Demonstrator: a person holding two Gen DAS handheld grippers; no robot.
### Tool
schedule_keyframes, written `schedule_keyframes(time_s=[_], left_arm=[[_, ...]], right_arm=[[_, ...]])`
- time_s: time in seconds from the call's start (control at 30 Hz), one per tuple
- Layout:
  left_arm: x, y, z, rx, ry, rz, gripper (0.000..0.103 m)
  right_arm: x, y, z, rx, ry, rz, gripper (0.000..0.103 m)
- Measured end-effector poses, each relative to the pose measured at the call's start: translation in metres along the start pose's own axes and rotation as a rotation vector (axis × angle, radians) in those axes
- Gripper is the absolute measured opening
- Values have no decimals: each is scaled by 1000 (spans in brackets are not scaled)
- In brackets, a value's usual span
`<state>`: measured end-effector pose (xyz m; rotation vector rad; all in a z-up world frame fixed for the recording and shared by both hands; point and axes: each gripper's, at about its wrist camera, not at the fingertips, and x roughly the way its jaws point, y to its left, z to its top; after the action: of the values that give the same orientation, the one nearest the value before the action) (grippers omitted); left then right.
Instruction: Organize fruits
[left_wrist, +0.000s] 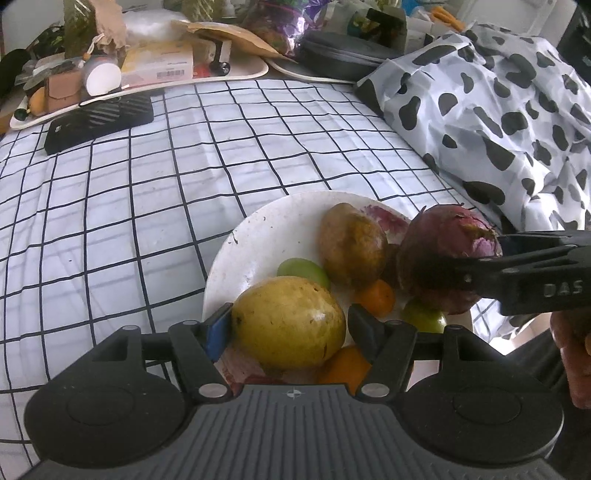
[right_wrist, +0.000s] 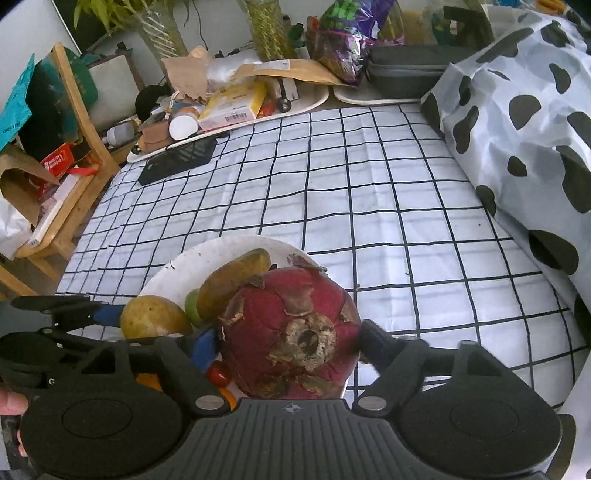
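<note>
Left wrist view: the left tool (left_wrist: 290, 321) grips a smooth yellow oval fruit (left_wrist: 290, 322) over the white round plate (left_wrist: 266, 236) on the checked-cloth bench (left_wrist: 147, 177). Right of it, the right tool (right_wrist: 290, 341) brackets a scaly red round fruit (right_wrist: 290, 336), jaws wide, pads apparently just clear.

Wide bare stretch of white, black-gridded tablecloth (right_wrist: 369, 206) beyond the crowded white fruit plate (right_wrist: 177, 266); cluttered trays (right_wrist: 314, 101) block the far edge, cow-spotted fabric heap (right_wrist: 517, 122) the right.
</note>
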<state>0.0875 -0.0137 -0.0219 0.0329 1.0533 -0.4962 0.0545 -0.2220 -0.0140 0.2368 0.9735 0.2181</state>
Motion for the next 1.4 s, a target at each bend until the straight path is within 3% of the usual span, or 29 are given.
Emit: schedule_keyframes(time_s=[0.03, 0.1, 0.3, 0.43, 0.83, 1.27, 1.3, 1.4], left_arm=[[-1, -1, 0, -5, -3, 5, 65], [-2, -3, -1, -6, -6, 15, 65], [-10, -8, -2, 9, -42, 43, 70], [-22, -10, -3, 13, -102, 58, 70], [-62, -40, -25, 110, -256, 201, 70], [-96, -55, -60, 72, -296, 229, 71], [-97, -56, -62, 74, -300, 235, 72], [-101, -63, -68, 107, -321, 270, 95]], right_arm=[[-1, -1, 1, 3, -7, 5, 98], [-4, 1, 1, -2, -27, 2, 103], [-6, 3, 1, -13, -37, 1, 103], [-14, 4, 0, -11, -83, -5, 103], [-50, 17, -22, -37, -245, -54, 103], [-82, 30, -64, -2, -289, -119, 103], [-83, 31, -67, -4, -289, -118, 103], [-85, 33, -73, -4, -281, -126, 103]])
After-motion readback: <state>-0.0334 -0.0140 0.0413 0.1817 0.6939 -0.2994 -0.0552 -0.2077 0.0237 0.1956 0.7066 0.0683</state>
